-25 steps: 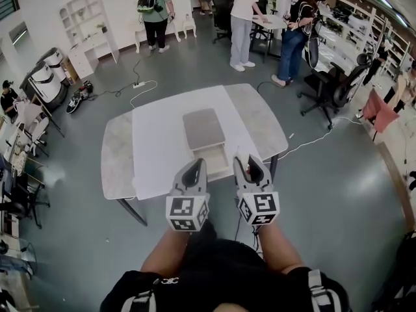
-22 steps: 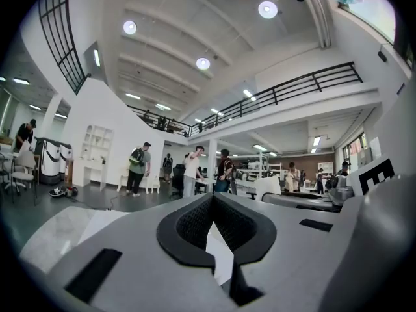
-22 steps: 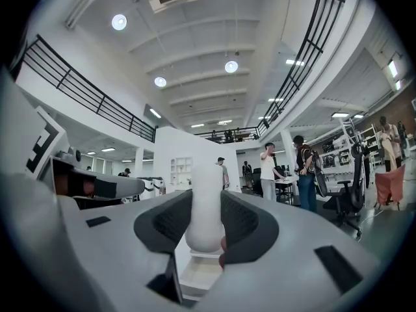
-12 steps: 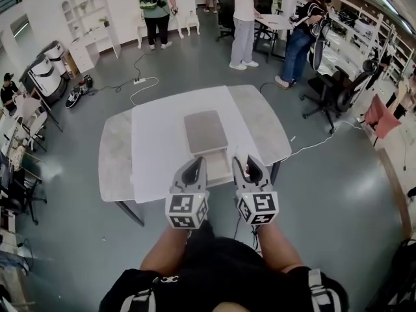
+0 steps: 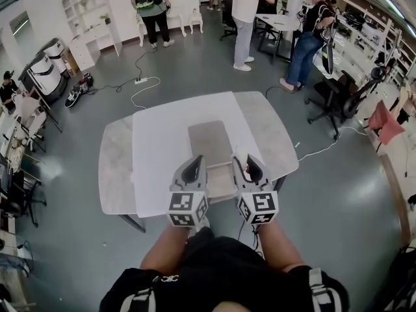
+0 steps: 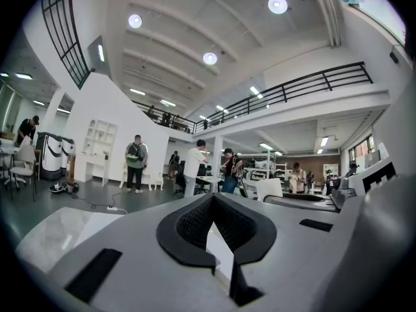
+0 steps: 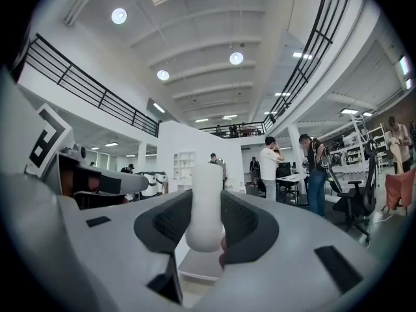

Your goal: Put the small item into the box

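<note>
On the surface: a box (image 5: 221, 182) lay open on a white sheet (image 5: 159, 149), with its lid (image 5: 209, 140) laid back on the far side and its tray towards the person; bare grey surface (image 5: 117, 168) showed on either side of the sheet
Small item: a white, round-ended stick (image 7: 204, 200) stood upright between the jaws of the right hand-held gripper (image 5: 251, 168); it was in the air near the box and not yet inside it
Right hand-held gripper: its jaws stood moderately apart and pressed on the small item from both sides, so it had a firm hold; in the head view it hung at the right edge of the tray
Left hand-held gripper (image 5: 194, 171): its jaws met at the tips with only a thin slit behind them and nothing between them; it hung at the left edge of the tray and touched nothing
Step in hand: the carry, by my reading; the small item was gripped and brought up to the box, and the placing itself remained to be done
Next move: it called for shifting the right hand-held gripper a little leftwards over the tray, lowering it until the small item was close to the tray floor, and only then parting the jaws; the left one could steady the box if it slid on the sheet
</note>
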### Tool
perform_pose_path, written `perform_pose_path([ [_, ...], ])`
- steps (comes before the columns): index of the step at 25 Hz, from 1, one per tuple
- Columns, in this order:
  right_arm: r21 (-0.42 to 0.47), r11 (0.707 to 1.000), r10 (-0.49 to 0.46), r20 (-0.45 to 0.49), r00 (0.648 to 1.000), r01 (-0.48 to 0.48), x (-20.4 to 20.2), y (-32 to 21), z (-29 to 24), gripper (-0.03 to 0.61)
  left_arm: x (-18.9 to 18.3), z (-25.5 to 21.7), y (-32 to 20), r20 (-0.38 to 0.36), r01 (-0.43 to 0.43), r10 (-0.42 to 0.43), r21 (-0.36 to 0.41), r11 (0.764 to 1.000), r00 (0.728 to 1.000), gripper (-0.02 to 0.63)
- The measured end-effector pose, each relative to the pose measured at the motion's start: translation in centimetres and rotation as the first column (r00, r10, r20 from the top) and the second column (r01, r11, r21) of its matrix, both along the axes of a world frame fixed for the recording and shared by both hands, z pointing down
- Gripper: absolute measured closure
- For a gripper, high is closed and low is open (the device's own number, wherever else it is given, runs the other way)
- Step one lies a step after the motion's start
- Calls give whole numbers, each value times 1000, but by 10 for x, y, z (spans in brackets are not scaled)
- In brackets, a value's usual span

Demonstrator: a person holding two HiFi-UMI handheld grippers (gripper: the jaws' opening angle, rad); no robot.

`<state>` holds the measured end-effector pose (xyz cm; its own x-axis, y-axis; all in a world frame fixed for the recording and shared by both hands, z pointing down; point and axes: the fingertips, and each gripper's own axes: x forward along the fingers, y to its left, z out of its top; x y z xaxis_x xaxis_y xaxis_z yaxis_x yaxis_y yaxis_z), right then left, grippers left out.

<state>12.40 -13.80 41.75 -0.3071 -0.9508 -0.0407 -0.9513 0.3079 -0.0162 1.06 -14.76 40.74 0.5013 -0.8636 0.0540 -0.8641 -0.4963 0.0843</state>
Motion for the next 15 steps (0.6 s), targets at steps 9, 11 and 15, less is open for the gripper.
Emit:
perform_pose_path([
  [9,-30,999,27,-19,999,-28,-28,-87,0,448,-25,0,-92,-5,-52,52,-27,998,999,601],
  [11,-40,999,34,-27,999,-35,-37,-103,2,448,-32,1,-110,-9,-65,65,-34,997,998,601],
  [15,-61,996,58,-48,997,-61,-44,-132,7,448,-38,6,-143,-19,-103,102,-56,993,995,601],
])
